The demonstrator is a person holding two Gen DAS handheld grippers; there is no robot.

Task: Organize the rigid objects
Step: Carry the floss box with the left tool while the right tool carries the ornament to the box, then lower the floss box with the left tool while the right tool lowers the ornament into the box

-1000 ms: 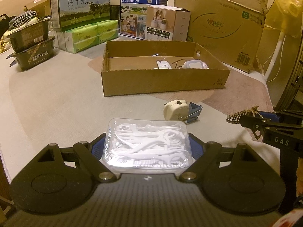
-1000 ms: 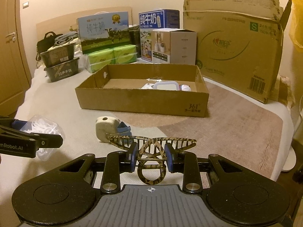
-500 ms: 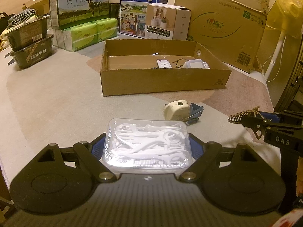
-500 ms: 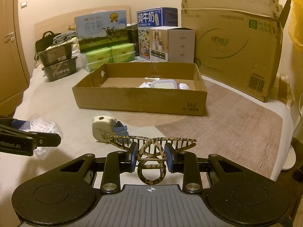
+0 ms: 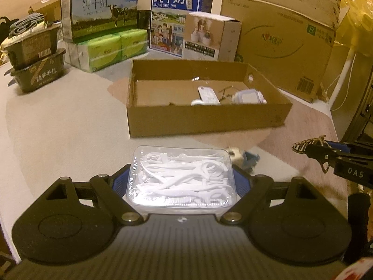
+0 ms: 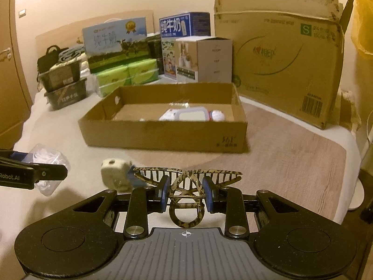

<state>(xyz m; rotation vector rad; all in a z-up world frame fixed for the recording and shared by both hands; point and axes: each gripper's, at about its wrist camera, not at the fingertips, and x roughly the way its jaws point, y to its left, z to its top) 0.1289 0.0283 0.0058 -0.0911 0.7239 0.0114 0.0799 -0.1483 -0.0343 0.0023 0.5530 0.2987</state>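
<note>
Left claw (image 5: pixel 181 182) clamps the light, slippery floss-pick box (image 5: pixel 181 177) by its sides; right claw (image 6: pixel 185 191) pinches the springy hair clip (image 6: pixel 186 182) at its hinge, near the cardboard tray (image 6: pixel 163 135).

Dim, warm yellow room light tints both fisheye views, edges bend and darken at the corners, the cardboard tray (image 6: pixel 163 135) looks slightly motion-blurred, and glare whitens the clear plastic box (image 5: pixel 181 177).

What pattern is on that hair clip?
The hair clip is brown-and-tan tortoiseshell, clearest in the right wrist view.
</note>
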